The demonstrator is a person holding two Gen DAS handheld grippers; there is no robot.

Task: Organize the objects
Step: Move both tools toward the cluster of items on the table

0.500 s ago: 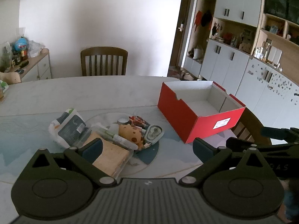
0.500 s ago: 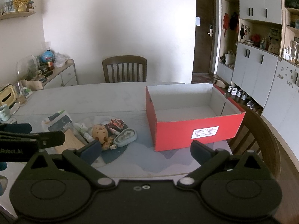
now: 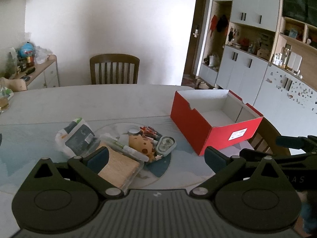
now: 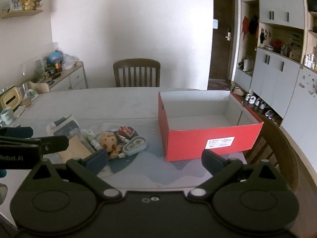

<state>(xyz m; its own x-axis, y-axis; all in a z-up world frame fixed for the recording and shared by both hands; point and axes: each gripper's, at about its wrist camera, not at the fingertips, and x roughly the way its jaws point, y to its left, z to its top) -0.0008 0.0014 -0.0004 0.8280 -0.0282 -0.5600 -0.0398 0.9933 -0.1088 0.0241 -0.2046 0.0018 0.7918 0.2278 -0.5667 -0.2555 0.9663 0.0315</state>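
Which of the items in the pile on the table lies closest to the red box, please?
The grey oval case, at the pile's box-side edge, beside the spotted orange toy.

Black tool (image 3: 158,156), blue pads (image 3: 98,158), silver pivot screws.

Tan flat packet in clear wrap (image 3: 118,167): near end hidden behind left gripper's finger (image 3: 98,157). Small items under orange spotted plush toy (image 3: 140,144) too jumbled to identify. White label on red cardboard box (image 4: 220,141): print illegible.
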